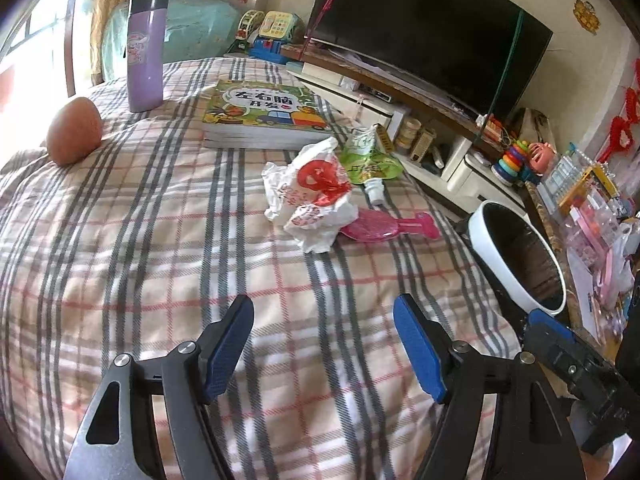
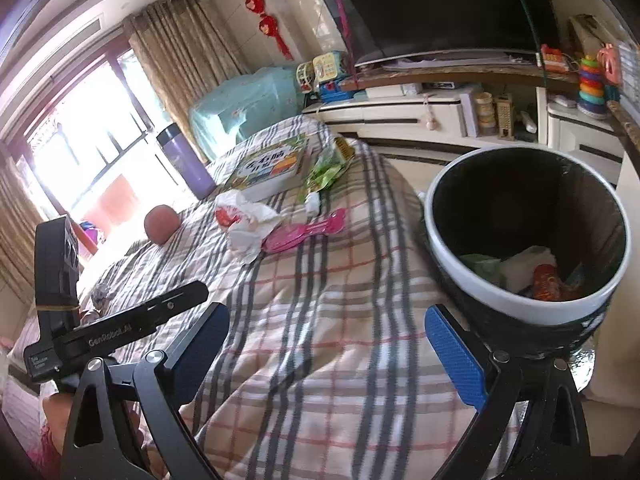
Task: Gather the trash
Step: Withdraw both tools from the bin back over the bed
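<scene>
A crumpled white plastic bag with red print (image 1: 312,200) (image 2: 244,220) lies on the plaid bed cover (image 1: 160,260). Right beside it are a green pouch with a white spout (image 1: 368,160) (image 2: 324,172) and a pink brush (image 1: 384,228) (image 2: 304,232). A white-rimmed bin with a black liner (image 1: 520,256) (image 2: 520,304) stands at the bed's right edge, with wrappers (image 2: 532,272) in its bottom. My left gripper (image 1: 322,320) hovers open over the cover, short of the bag. My right gripper (image 2: 325,320) is open and empty, its right finger close to the bin.
A picture book (image 1: 260,112), a purple flask (image 1: 146,52) and a brown round thing (image 1: 74,132) sit further back on the bed. Beyond the bed stands a low cabinet (image 2: 400,120) with a television (image 1: 432,28) and toys.
</scene>
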Tool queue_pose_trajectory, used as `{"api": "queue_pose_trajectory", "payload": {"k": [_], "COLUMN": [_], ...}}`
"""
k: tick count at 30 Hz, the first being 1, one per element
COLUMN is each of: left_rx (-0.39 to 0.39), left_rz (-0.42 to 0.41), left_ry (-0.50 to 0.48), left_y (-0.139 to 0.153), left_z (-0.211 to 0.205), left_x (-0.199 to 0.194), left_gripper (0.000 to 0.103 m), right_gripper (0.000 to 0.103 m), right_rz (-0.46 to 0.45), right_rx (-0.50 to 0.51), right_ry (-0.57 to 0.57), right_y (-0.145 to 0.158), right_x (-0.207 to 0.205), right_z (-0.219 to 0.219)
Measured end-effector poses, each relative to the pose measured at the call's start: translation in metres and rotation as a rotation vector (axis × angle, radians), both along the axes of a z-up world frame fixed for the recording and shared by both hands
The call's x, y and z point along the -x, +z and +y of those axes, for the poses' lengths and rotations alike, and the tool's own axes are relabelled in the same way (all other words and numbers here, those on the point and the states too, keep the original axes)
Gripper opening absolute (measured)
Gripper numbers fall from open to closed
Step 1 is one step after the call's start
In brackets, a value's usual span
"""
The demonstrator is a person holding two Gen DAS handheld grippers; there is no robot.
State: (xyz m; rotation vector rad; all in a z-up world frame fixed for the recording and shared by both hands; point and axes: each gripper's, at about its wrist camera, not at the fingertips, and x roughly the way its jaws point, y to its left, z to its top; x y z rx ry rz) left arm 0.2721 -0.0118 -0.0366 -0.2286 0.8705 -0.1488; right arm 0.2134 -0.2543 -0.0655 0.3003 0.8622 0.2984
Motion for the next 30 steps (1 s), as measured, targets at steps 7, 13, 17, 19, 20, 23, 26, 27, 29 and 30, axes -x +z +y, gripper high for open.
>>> {"api": "queue_pose_trajectory", "payload": {"k": [7,13,17,19,20,23,26,27,29,30], "left_rx": [-0.036,-0.058,-0.062,-0.068,-0.071,-0.092,-0.111,-0.102,-0.088,-0.089], "left_rz": [-0.006,-0.014,-0.023,-0.027,-0.028,-0.032,-0.043,-0.04,-0.033,-0.039], "left_ry": [0.002,0.006,-0.007,-0.012,-0.014,-0.013,-0.027,-0.042,-0.064,-0.07], "left_y": [0.003,-0.001,-0.003,-0.006,-0.008,-0.013,-0.018,-0.019,-0.022,-0.022], "left_z": [0.005,0.006,0.003,0.0,-0.002,-0.008,-0.014,-0.015,-0.014,-0.013], "left_x": [-0.018,-0.041,-0.056,-0.065,-0.07,-0.082,-0.09,-0.092,-0.094,-0.093], "left_gripper": [0.072,0.072,0.072,0.072,0.072,0.071,0.054,0.048,0.031,0.029], "right_gripper": [0.099,0.099,0.098,0.094,0.092,0.091,0.091,0.091,0.091,0.091], "right_rz": [0.006,0.006,-0.002,-0.002,0.001,0.013,0.014,0.015,0.016,0.016], "right_rx": [-0.007,-0.009,0.002,0.006,0.006,-0.005,0.0,0.001,0.008,0.012], "right_ry": [0.008,0.028,0.027,0.026,0.025,0.024,0.03,0.036,0.05,0.056], "right_y": [-0.008,-0.011,-0.012,-0.013,-0.014,-0.017,-0.019,-0.02,-0.021,-0.022], "right_x": [-0.011,-0.027,-0.04,-0.046,-0.049,-0.057,-0.061,-0.062,-0.065,-0.068], "right_z": [0.008,0.011,0.012,0.012,0.012,0.011,0.012,0.012,0.015,0.016]}}
